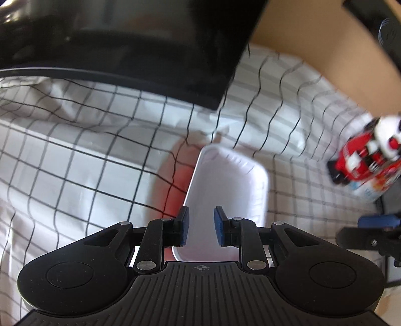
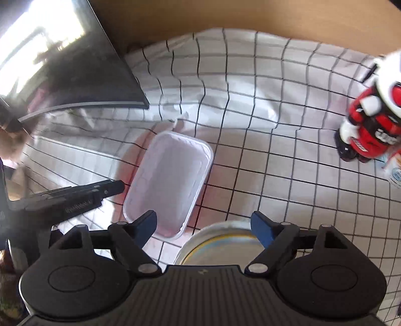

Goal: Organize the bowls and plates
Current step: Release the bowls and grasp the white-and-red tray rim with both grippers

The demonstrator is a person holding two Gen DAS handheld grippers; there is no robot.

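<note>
A white rectangular tray (image 1: 230, 185) (image 2: 170, 180) lies on the checked cloth (image 1: 75, 163) (image 2: 275, 125), with a reddish tint on the cloth around it. My left gripper (image 1: 201, 223) hangs over the tray's near end, its blue pads a little apart with nothing between them. In the right wrist view the left gripper (image 2: 117, 186) reaches in beside the tray's left edge. A round bowl (image 2: 220, 243) with a pale rim and a yellow-blue inside sits below my right gripper (image 2: 204, 225). Its jaws stand wide open and only the right pad overlaps the rim. The right gripper (image 1: 371, 230) shows at the left view's right edge.
A black screen (image 1: 125, 50) (image 2: 62, 75) leans over the cloth at the back left. A red and white toy figure (image 1: 363, 160) (image 2: 371, 125) stands at the right, with a printed white container (image 2: 396, 173) beside it. Bare wood (image 1: 313, 37) (image 2: 250, 15) runs behind the cloth.
</note>
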